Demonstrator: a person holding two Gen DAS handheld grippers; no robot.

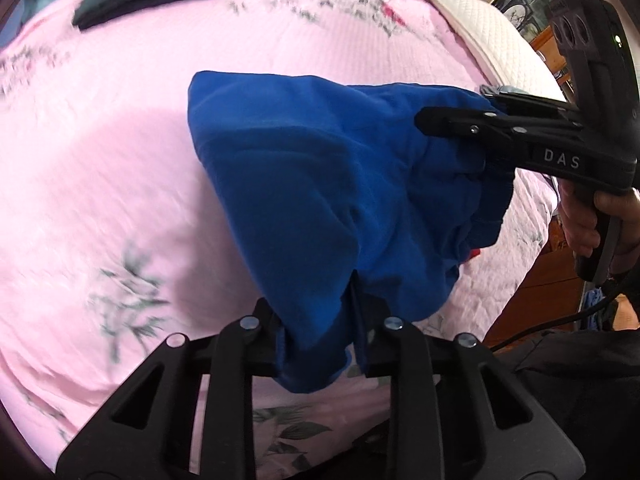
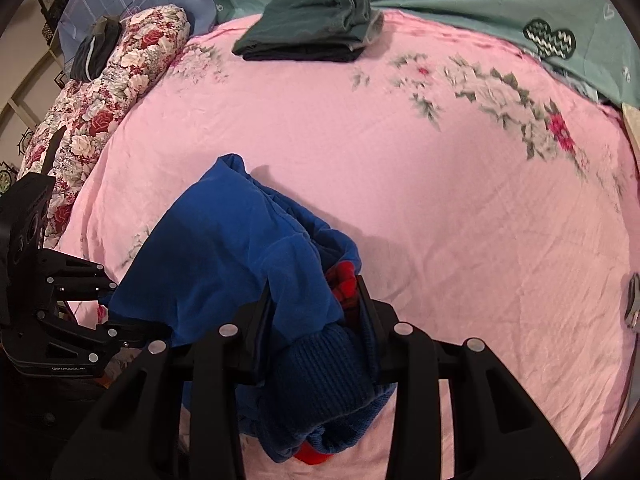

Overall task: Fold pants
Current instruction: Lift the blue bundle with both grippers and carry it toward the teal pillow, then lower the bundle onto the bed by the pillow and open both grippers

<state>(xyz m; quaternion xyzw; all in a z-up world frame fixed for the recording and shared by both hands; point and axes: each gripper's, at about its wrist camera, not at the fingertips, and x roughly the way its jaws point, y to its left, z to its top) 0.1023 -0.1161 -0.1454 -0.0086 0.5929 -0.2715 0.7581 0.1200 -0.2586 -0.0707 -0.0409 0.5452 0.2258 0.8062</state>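
Both sets of jaws are closed down on blue cloth. The left gripper (image 1: 318,320) pinches a plain hemmed edge of the blue pants (image 1: 320,200), the fabric bunched between its two fingers and spilling out below them. The right gripper (image 2: 316,320) clamps the thick ribbed waistband, where a red plaid lining shows just inside; its jaws stand only as far apart as that wad of knit allows.

The pants hang slack between the two grips, lifted above the pink bedsheet (image 2: 440,200), with one far corner drooping towards or onto it; which, I cannot tell. By my reading the garment is being carried or shaken out before it is laid flat, so the folding proper looks barely begun. The next move likely calls for drawing the two grips apart to pull the cloth taut, then lowering it evenly so it lands smooth rather than in a heap.

The pants look like soft fleece, matte and heavy enough to sag in broad rounded folds. The sheet is a thin, finely creased cotton with a floral print. Near the far edge of the bed sits a stack of folded dark clothes (image 2: 308,28), well apart from the work, and a rose-patterned bolster (image 2: 108,92) lies along the left side
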